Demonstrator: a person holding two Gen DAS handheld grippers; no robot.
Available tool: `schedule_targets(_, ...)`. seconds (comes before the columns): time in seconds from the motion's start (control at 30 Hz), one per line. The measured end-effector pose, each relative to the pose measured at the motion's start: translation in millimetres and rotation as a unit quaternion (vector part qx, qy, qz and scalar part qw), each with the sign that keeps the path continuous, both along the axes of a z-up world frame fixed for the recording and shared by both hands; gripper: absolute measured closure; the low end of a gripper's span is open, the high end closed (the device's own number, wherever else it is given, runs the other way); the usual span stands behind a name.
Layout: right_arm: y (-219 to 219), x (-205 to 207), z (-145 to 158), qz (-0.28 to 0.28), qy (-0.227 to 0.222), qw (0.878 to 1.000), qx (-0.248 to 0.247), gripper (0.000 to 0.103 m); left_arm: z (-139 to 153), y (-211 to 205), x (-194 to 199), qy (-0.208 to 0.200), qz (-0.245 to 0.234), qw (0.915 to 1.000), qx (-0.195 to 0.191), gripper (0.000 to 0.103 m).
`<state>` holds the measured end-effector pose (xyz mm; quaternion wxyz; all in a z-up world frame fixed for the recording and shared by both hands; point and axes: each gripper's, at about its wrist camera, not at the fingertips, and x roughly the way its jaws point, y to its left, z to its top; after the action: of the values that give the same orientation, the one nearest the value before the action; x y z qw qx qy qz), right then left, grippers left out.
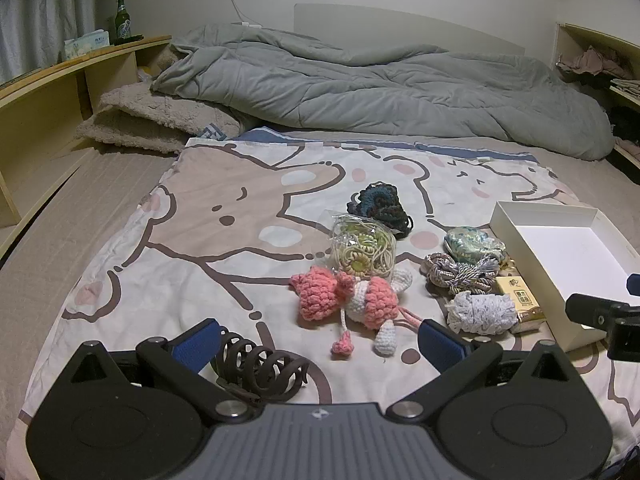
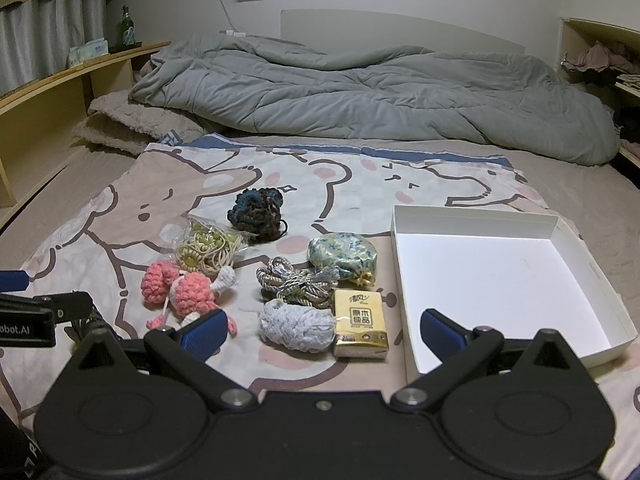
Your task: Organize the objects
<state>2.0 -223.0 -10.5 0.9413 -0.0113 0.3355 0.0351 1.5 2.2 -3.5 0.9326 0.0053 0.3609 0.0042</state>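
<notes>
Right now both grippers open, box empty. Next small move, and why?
Probably ease the right gripper forward and down onto the tissue pack. It lies almost between the open jaws, right beside the empty white box, so it looks like the shortest transfer. The left gripper holds nothing.

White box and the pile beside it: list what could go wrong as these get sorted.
1. The tissue pack touches the pale yarn bundle and lies close to the white box wall, so the open right claw may snag yarn or shove the box.
2. The pink crochet doll trails thin strings that could catch on the left claw.
3. Everything lies on a soft blanket, so pressing down may shift neighbours.
</notes>
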Motion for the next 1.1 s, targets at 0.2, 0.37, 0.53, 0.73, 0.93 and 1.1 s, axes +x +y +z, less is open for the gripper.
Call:
schedule_targets(0.2,-0.4,-0.2,-1.5,-0.001,0.002,1.000,-0.002,0.000,-0.6,-0.7,-0.3,0.000,0.000,1.0000,0.000,0.000)
schedule_targets(0.37,0.0,-0.1,-1.0,-0.002,0.002,1.000,-0.003,0.000,-1.0,-1.7,-0.2,0.001,0.000,1.0000,0.000,0.000)
schedule_targets(0.53,-0.2,0.4,-0.6,-0.001,0.004,1.000,-0.003,0.000,-3.1,-3.6,-1.1,0.002,-0.001,1.0000,0.000,0.000)
schedule_targets(0.73,-0.8,0.3,-0.4,-0.001,0.004,1.000,-0.003,0.000,-3.2,-2.7,0.1,0.003,-0.001,1.0000,-0.001,0.000)
schedule_targets(0.93,-0.6,0.3,-0.6,-0.001,0.004,1.000,-0.004,0.000,-3.5,-2.9,0.3,0.004,-0.002,1.0000,-0.002,0.000)
schedule_targets(1.1,-0.5,-0.1,-1.0,-0.001,0.004,1.000,-0.004,0.000,-4.4,-3.4,0.2,0.004,-0.003,1.0000,-0.002,0.000)
